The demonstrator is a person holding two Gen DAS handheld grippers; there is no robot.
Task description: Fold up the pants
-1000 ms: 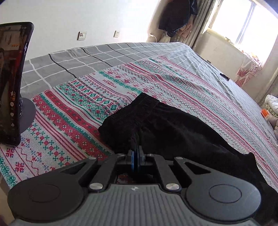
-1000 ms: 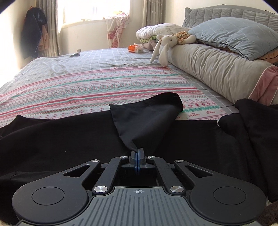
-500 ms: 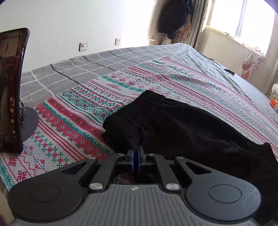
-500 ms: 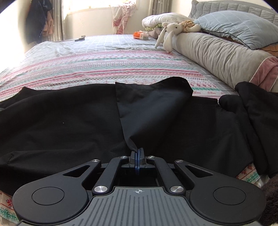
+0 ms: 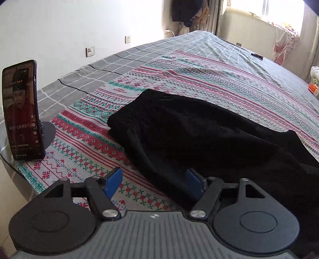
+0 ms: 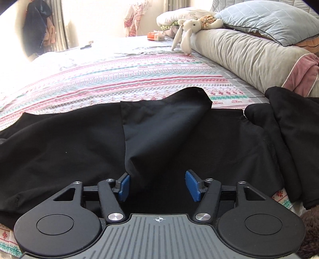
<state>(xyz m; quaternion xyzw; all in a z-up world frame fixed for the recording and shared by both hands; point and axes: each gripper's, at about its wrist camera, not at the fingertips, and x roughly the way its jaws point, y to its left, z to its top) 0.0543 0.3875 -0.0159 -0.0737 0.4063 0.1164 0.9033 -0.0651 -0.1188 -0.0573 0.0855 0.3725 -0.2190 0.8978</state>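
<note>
Black pants (image 5: 199,127) lie across the patterned blanket (image 5: 199,79) on the bed, waistband end toward the phone (image 5: 22,113), which stands upright on its stand at the bed's edge. Your left gripper (image 5: 153,184) is spread wide, released; pants edge lies between its blue pads (image 5: 113,180), w/ no grip on it. Your right gripper (image 6: 158,185) is likewise released, pads (image 6: 192,186) apart. A folded-over flap of the pants (image 6: 159,127) peaks just ahead of it, cloth touching the left pad. Other dark garment (image 6: 295,127) sits at right, beside the pants. Bolster (image 6: 249,53), pillow (image 6: 269,18) & plush rabbit (image 6: 189,29) at the headboard end.
</note>
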